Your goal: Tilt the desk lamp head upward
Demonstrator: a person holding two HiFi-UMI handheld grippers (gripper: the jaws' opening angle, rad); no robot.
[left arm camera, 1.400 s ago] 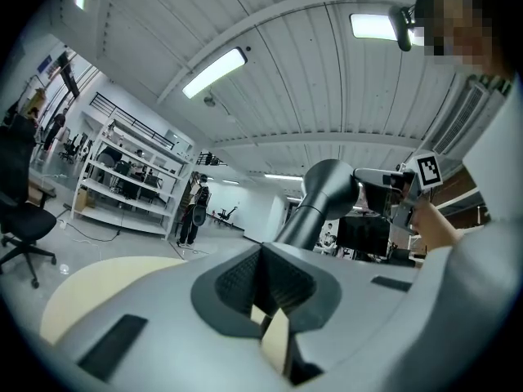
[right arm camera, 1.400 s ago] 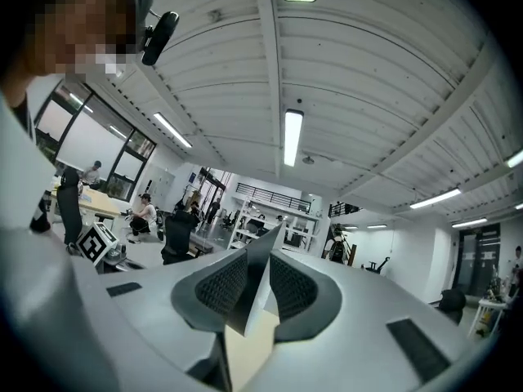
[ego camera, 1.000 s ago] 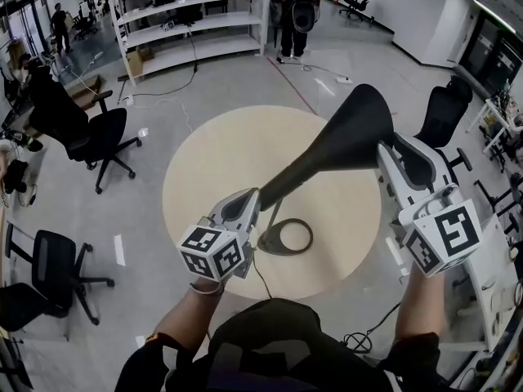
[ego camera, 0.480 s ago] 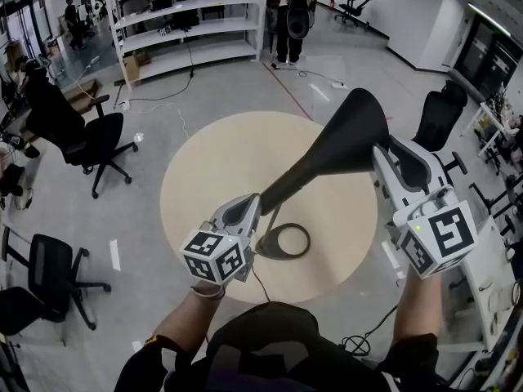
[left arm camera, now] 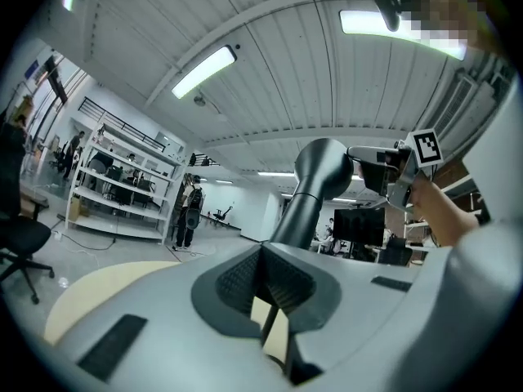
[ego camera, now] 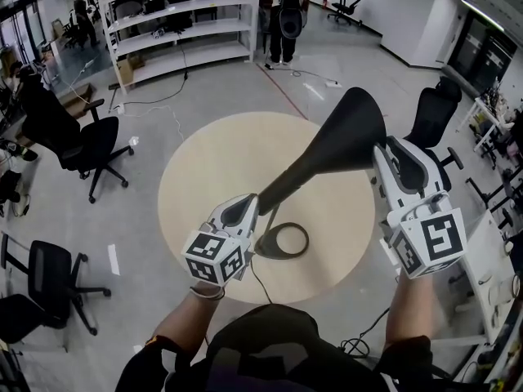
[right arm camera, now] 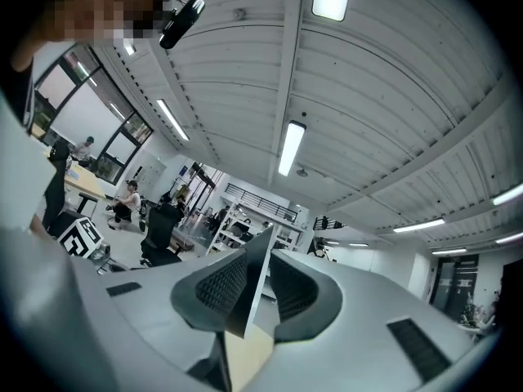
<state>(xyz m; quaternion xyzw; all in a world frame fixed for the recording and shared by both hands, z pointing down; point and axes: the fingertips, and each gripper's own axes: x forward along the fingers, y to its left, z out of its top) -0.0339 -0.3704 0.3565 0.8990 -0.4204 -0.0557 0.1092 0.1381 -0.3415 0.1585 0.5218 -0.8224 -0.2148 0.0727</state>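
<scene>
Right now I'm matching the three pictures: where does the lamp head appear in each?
Head view: lamp head, centre right.
Left gripper view: centre, dark and rounded.
Right gripper view: low centre, rim edge-on.
Shared landmark: the round table, beige below the lamp in all three.

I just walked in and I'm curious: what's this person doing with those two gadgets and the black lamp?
A person is working a black desk lamp on a round table with a handheld gripper in each hand. The left gripper is shut on the lamp's neck above its ring base, steadying it. The right gripper has the rim of the lamp head between its jaws, placed to tilt it upward.
</scene>
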